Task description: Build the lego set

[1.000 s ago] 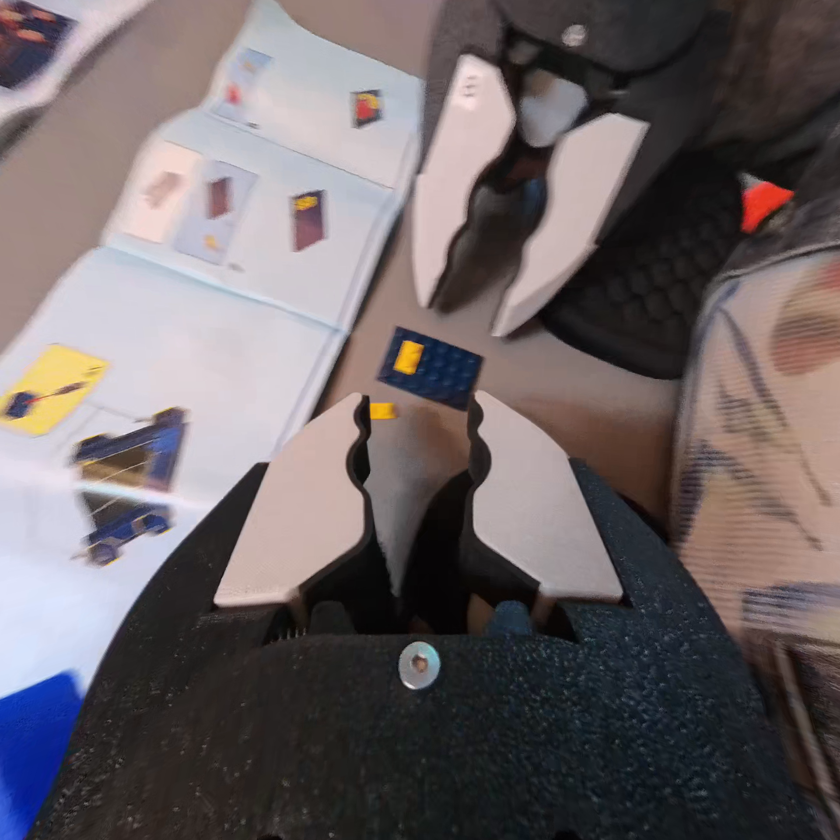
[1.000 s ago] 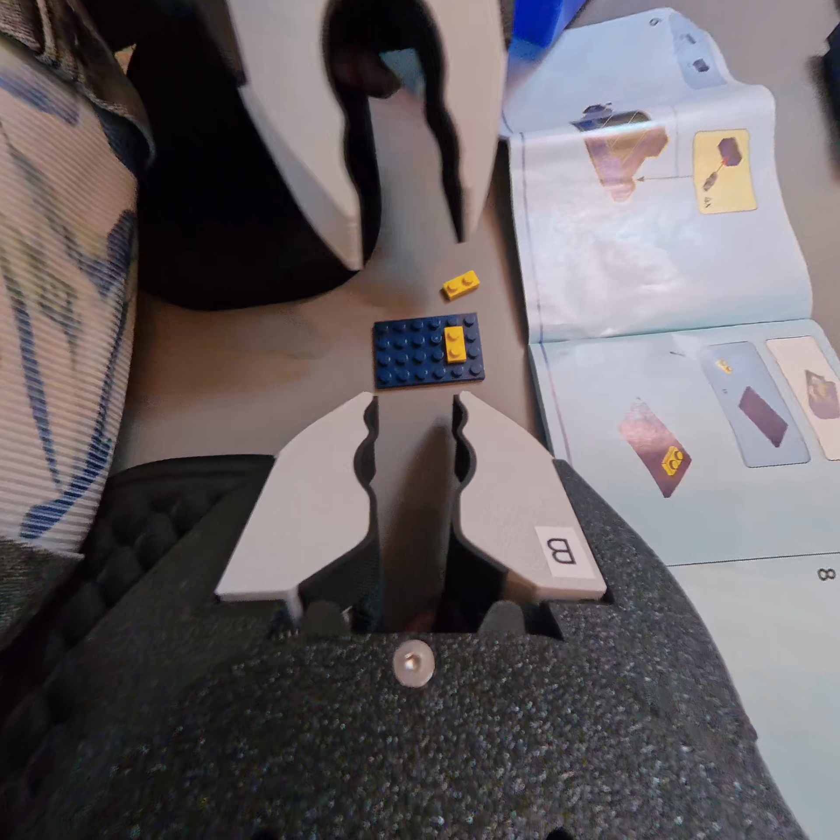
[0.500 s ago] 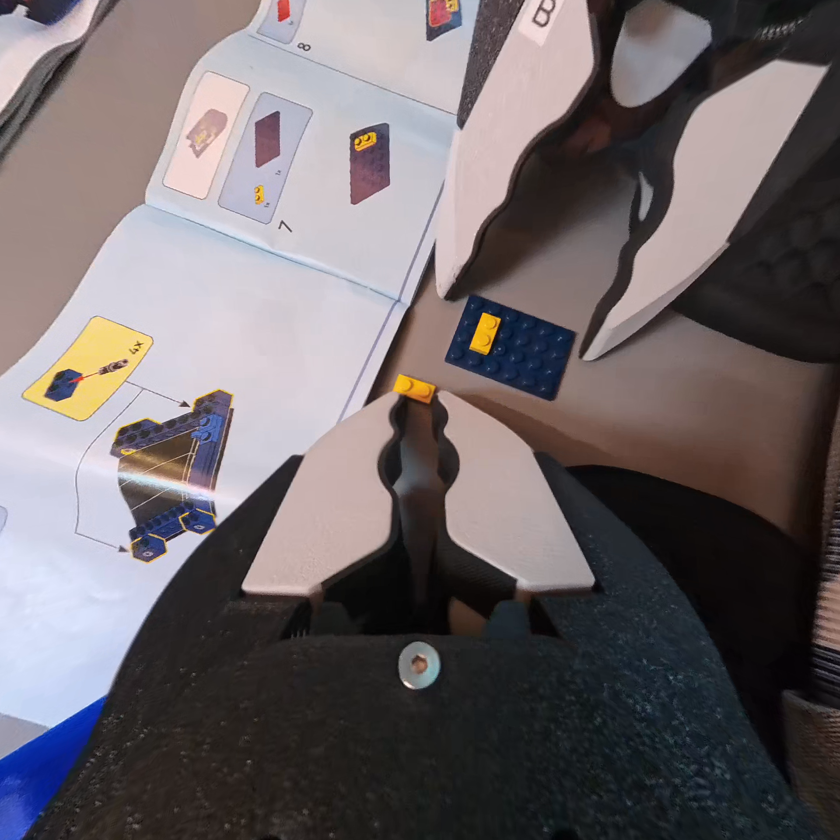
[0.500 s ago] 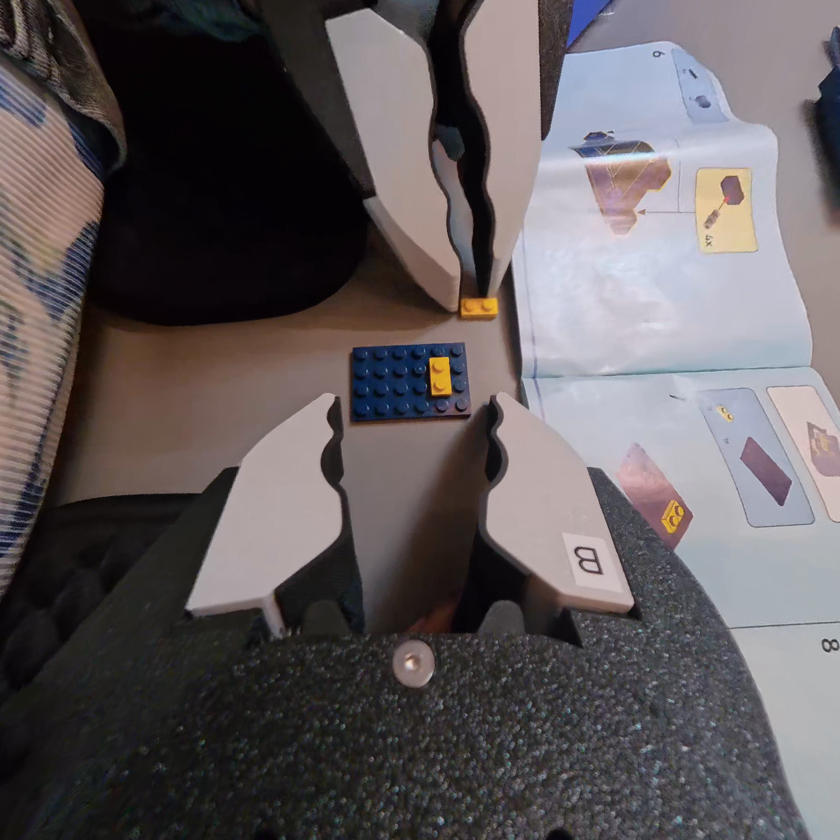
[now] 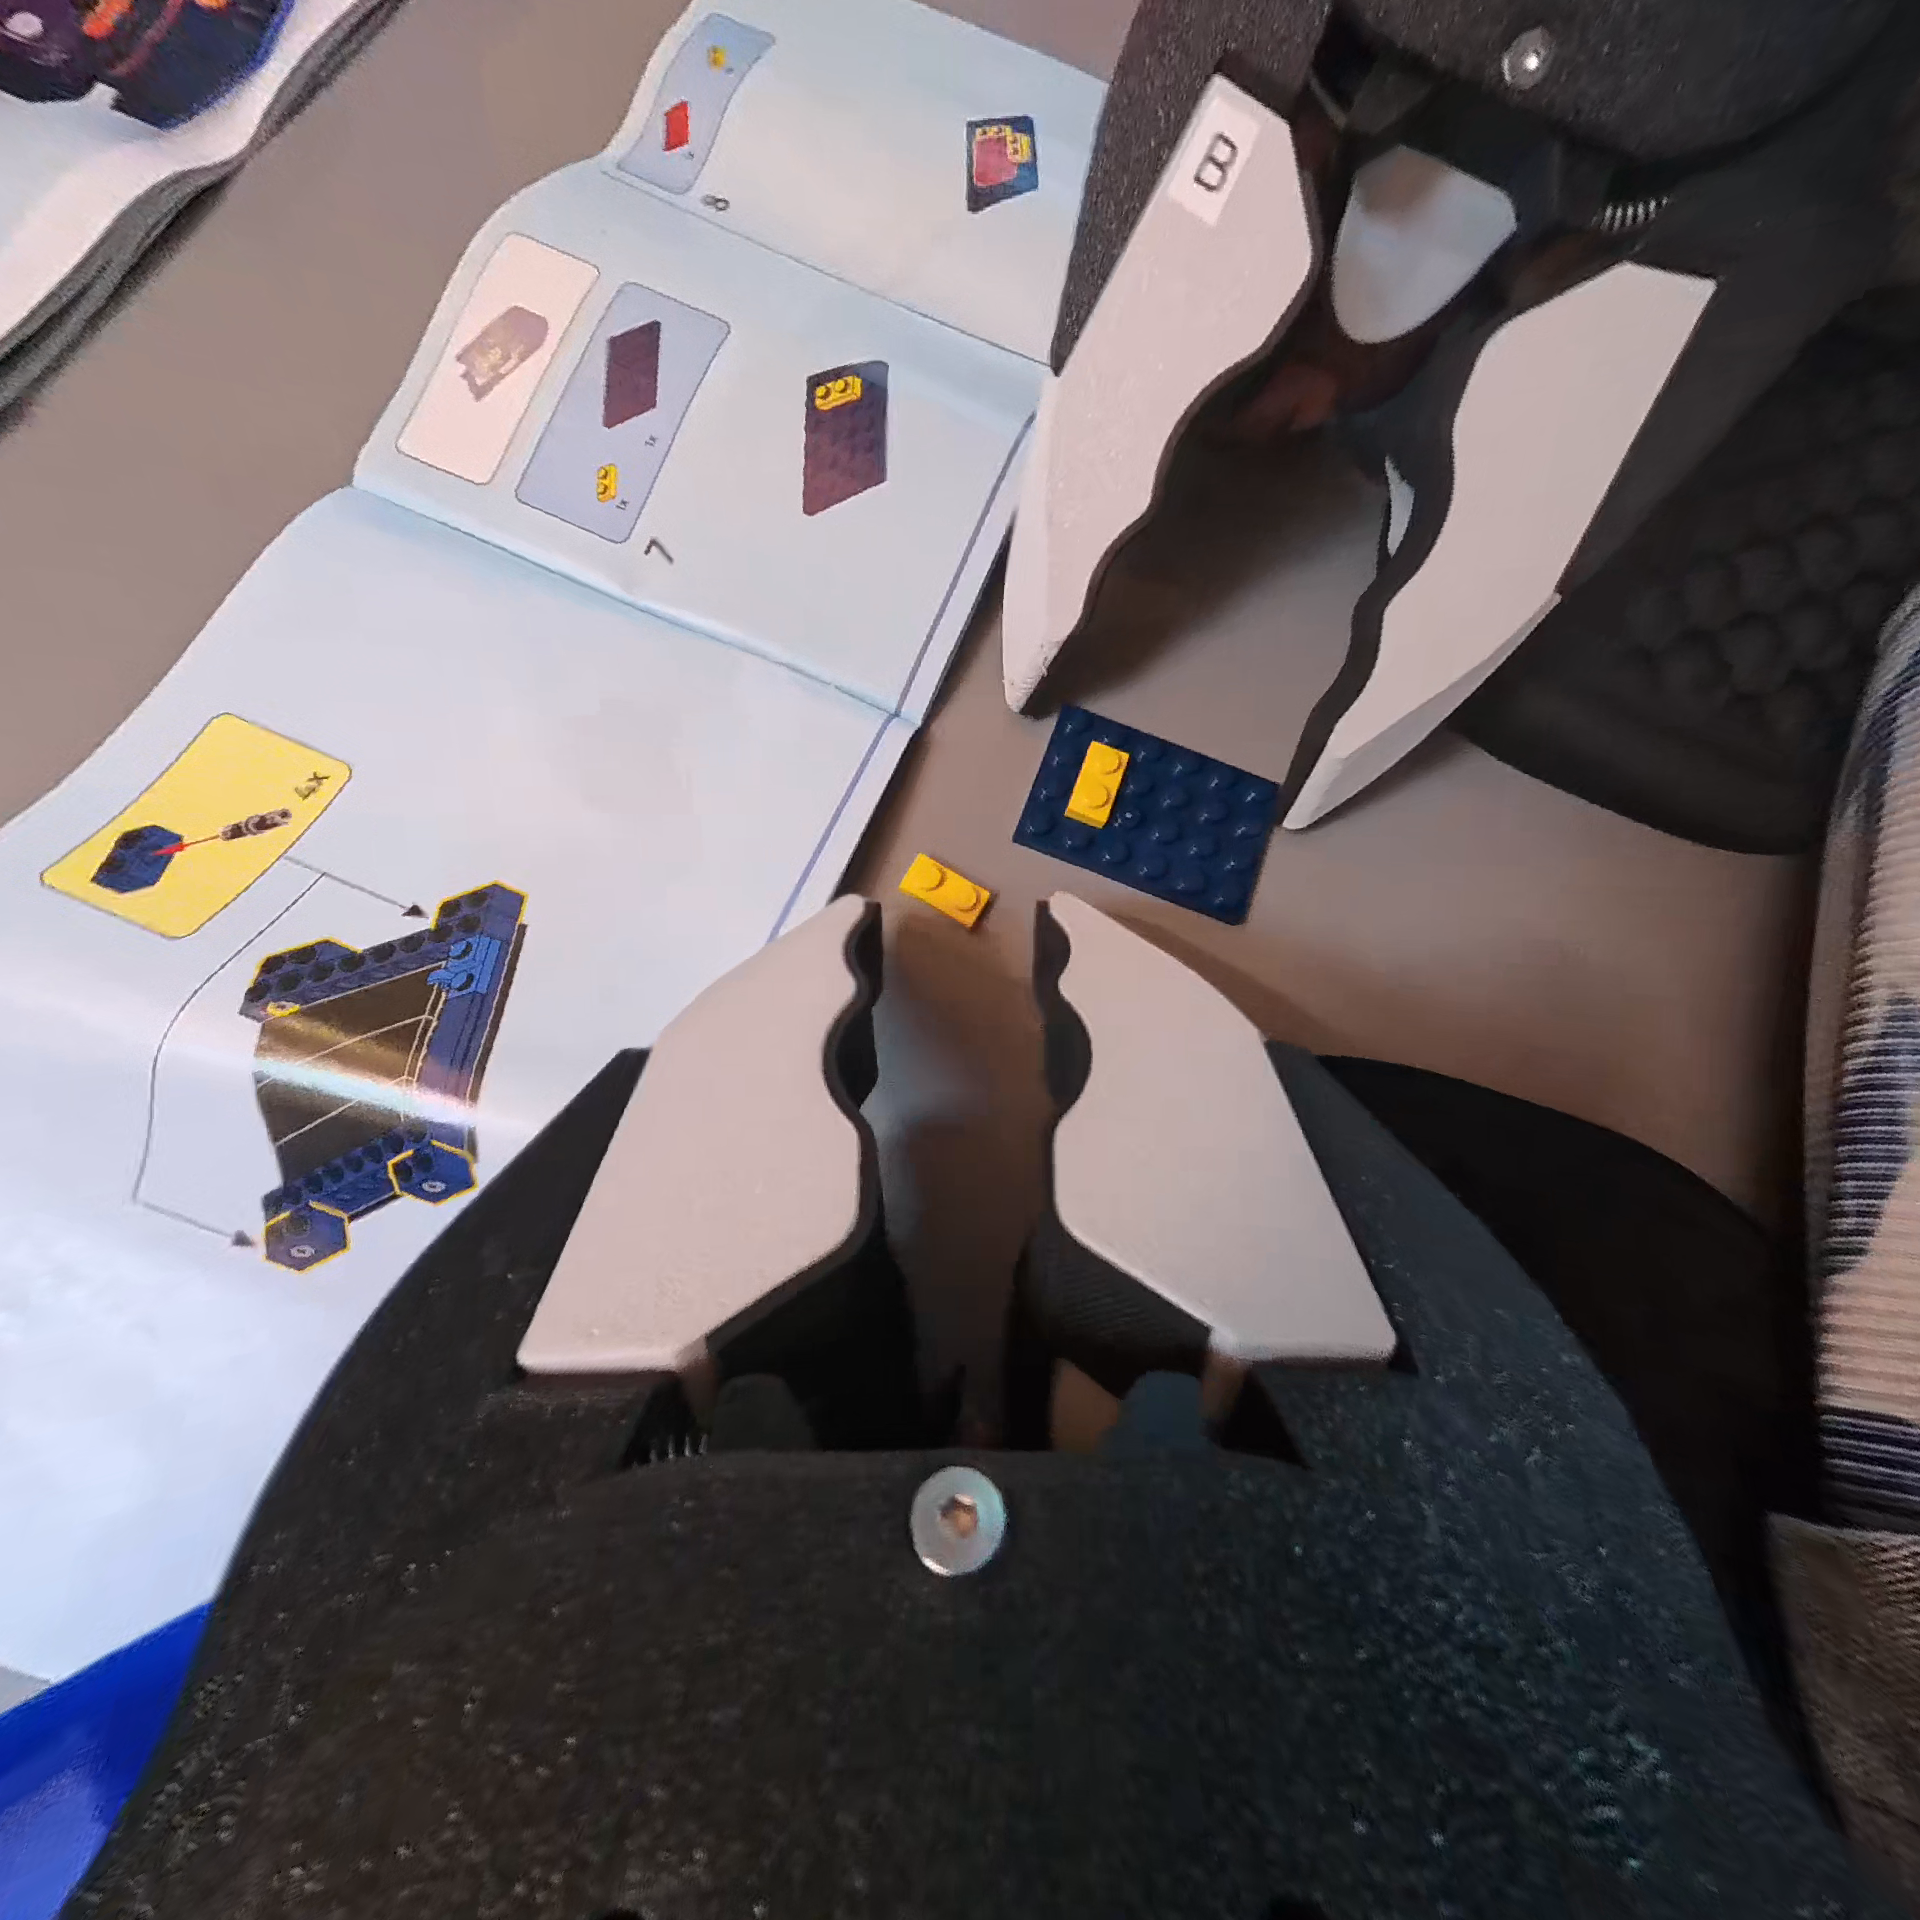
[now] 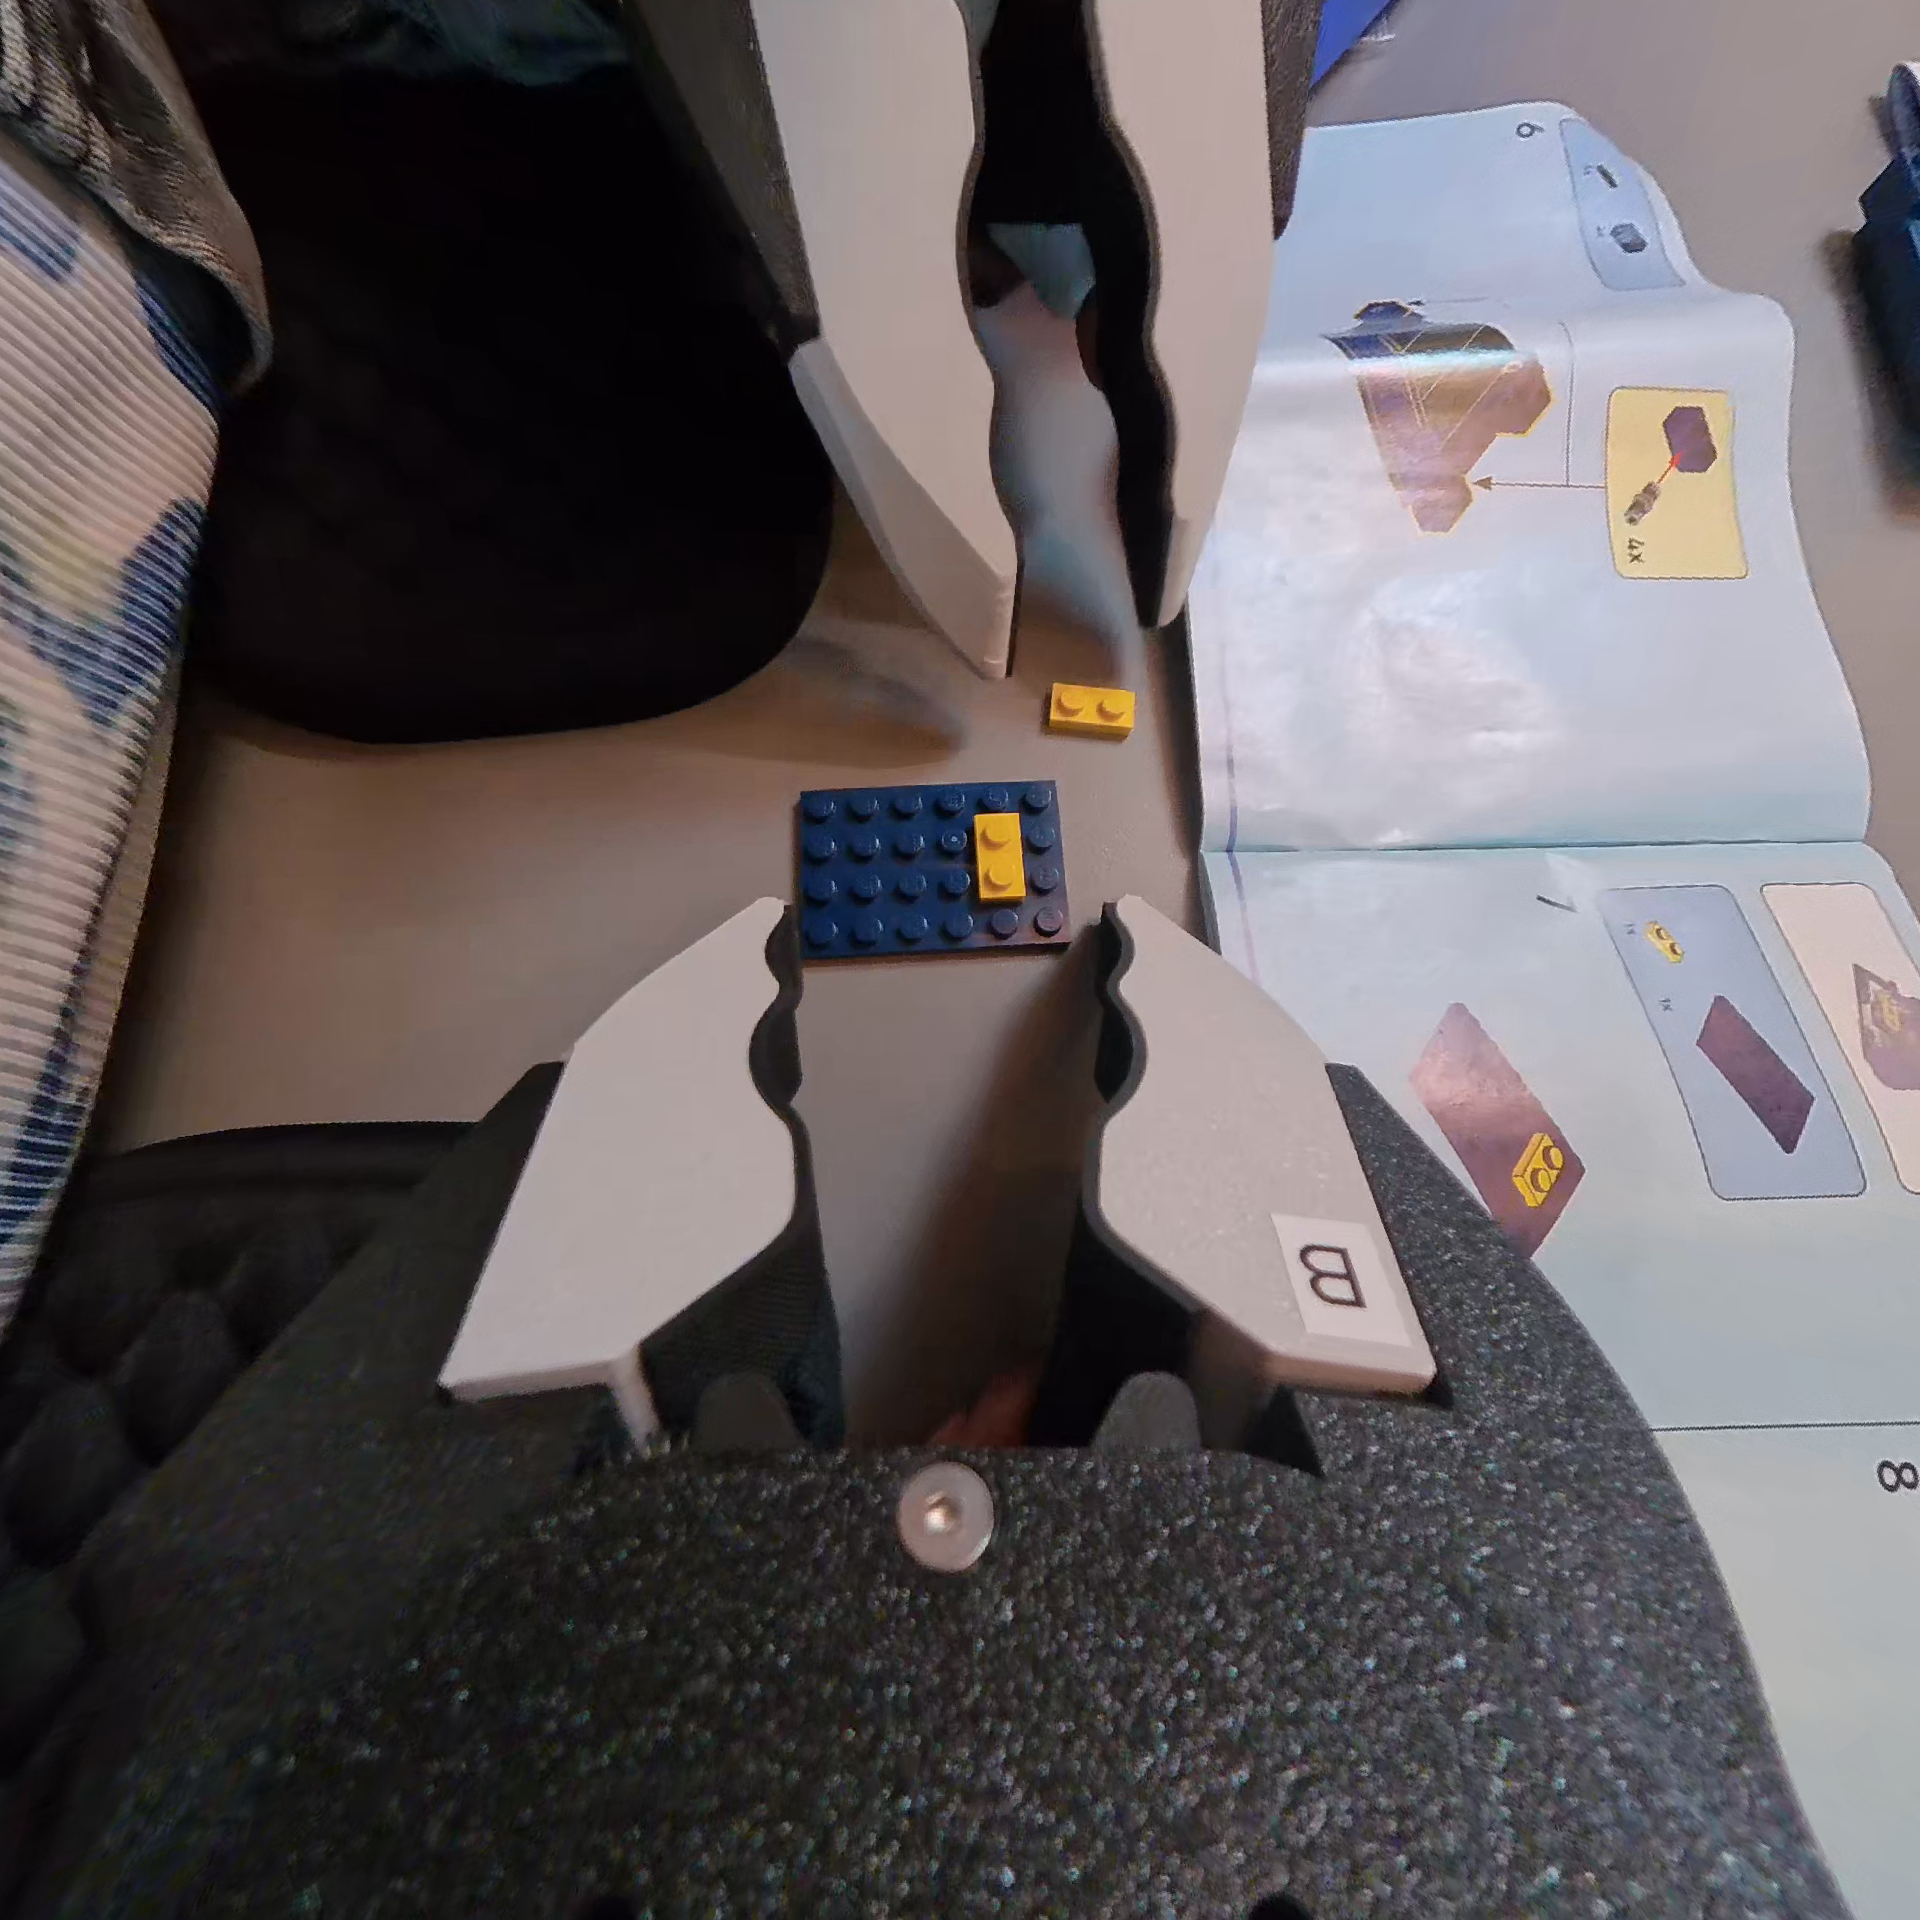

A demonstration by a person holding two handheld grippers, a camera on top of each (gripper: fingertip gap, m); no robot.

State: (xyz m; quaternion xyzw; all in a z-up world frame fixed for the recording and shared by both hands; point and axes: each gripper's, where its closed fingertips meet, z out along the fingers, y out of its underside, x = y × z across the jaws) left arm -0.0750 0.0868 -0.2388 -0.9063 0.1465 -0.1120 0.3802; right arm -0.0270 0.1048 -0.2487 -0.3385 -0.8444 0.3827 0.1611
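A dark blue studded plate [image 5: 1174, 831] lies flat on the grey table, with a yellow two-stud plate [image 5: 1096, 781] fixed on it. A second, loose yellow two-stud plate [image 5: 943, 888] lies on the table just ahead of my left gripper [image 5: 956, 914]. That gripper is open and no pad touches the loose plate. My right gripper [image 6: 945, 925] is open, and its fingertips flank the near edge of the blue plate [image 6: 894, 873] without pressing on it. The right wrist view shows the left gripper [image 6: 1081, 639] above the loose yellow plate [image 6: 1089, 710].
An open instruction booklet [image 5: 520, 675] lies beside the plates and also shows in the right wrist view [image 6: 1507, 727]. A black padded object [image 6: 468, 468] and a patterned sleeve [image 6: 83, 623] are on the other side. A blue object [image 5: 62, 1766] is at the lower left. There is about 6 cm between the tips of the two grippers.
My left jaws were nearly shut at the loose yellow plate half a second ago and have opened. The plate stays on the table, slightly turned. My right gripper has moved closer to the blue plate.
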